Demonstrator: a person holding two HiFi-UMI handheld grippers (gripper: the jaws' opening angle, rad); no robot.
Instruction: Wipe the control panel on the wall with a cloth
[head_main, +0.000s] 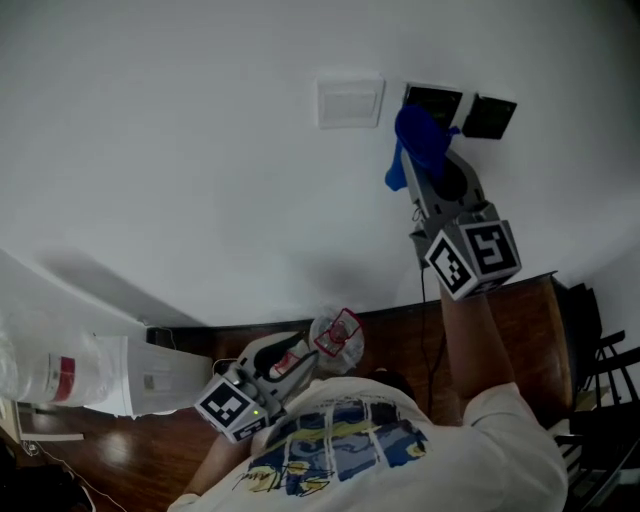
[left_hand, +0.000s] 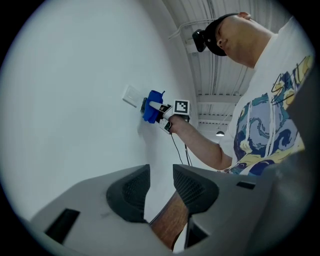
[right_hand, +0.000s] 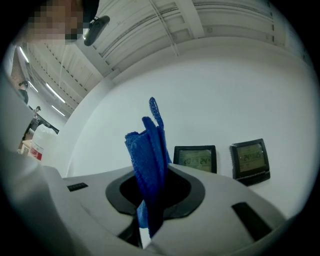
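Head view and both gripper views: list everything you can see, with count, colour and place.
control panels: two, dark frames with lit screens, side by side on the wall
wall plate: one, white, left of the panels
cloth: one, blue, held up at the left panel
wall: white
floor: brown wood, below the wall
bag: one, white with a red label, lower left in the head view
T-shirt: one, white with blue and yellow print, on the person
left gripper: grey, jaws apart, empty, held low
right gripper: grey, shut on the cloth, held high at the panels
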